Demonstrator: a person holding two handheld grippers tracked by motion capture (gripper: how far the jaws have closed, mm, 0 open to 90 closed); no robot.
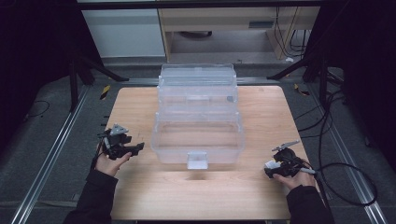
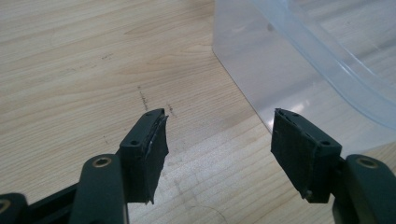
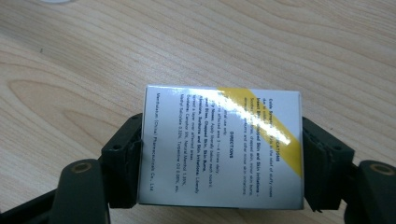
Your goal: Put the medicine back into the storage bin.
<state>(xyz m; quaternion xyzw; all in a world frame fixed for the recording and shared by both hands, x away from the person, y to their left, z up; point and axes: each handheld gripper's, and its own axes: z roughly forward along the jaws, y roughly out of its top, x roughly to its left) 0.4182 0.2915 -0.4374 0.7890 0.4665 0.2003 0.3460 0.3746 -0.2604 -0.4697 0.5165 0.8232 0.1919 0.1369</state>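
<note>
Between right claw (image 3: 219, 158) pads, seemingly gripped: box (image 3: 219, 144)

small box's (image 3: 222, 147) near end cut off by frame edge, its print too blurred to read fully

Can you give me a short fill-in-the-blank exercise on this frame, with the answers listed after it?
1. The right gripper has a small white box with a ____ diagonal stripe between its jaws.
2. The left gripper has its jaws ____, with nothing between them.
3. The clear plastic organizer stands on a ____ table.
4. The box's printed text carries the heading ____.

Answers: yellow; open; wooden; DIRECTIONS
</note>
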